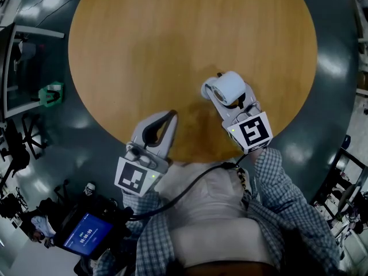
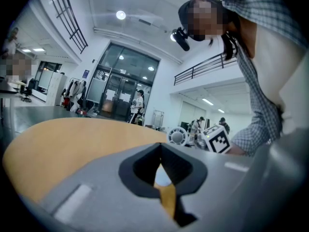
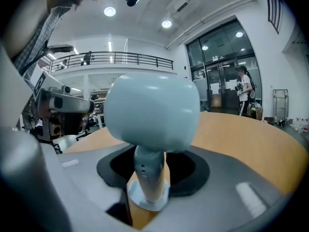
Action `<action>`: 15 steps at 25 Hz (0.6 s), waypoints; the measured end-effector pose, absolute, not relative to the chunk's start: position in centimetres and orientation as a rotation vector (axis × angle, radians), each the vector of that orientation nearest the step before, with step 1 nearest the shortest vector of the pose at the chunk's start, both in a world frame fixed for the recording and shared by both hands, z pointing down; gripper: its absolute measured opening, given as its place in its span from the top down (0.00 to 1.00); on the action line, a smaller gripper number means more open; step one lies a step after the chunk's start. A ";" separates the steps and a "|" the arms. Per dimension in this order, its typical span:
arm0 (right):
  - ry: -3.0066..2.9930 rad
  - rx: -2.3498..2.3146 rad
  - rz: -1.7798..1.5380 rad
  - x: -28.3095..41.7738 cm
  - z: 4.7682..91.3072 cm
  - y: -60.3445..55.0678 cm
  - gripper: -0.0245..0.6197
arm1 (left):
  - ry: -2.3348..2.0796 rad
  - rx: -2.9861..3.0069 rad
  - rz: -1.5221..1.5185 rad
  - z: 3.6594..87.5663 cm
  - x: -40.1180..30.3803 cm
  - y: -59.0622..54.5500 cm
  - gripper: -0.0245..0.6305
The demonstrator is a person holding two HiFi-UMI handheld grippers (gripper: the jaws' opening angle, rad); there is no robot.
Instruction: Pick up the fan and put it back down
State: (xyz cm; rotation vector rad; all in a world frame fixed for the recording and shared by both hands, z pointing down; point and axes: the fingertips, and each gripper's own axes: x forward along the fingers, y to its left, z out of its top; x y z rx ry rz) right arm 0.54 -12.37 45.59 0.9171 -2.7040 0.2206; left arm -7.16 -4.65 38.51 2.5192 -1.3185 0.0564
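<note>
A small pale-blue desk fan (image 1: 229, 87) stands upright on the round wooden table (image 1: 172, 33), near its front edge. My right gripper (image 1: 231, 98) reaches around it. In the right gripper view the fan's stem (image 3: 148, 170) stands between the jaws with dark gaps beside it, so the jaws are open. Its round base rests on the wood and its rounded head (image 3: 152, 112) fills the middle of that view. My left gripper (image 1: 172, 115) lies to the left at the table's edge, shut and empty (image 2: 161, 145). From there the fan (image 2: 177, 136) shows at a distance.
Dark glossy floor surrounds the table. A green object (image 1: 52, 94) sits on the floor at left, and a lit tablet (image 1: 86, 234) at lower left. Chairs stand at the right edge. People stand far off by the glass doors (image 2: 137, 103).
</note>
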 end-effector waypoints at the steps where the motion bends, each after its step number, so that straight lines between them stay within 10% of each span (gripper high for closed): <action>1: -2.702 0.920 0.227 0.5 45.7 -12.3 0.70 | -1.316 2.519 0.055 38.6 -7.2 -4.6 0.96; 15: -2.676 0.937 0.274 3.5 46.0 -9.0 0.65 | -1.229 2.544 0.075 39.3 -6.1 -3.6 0.96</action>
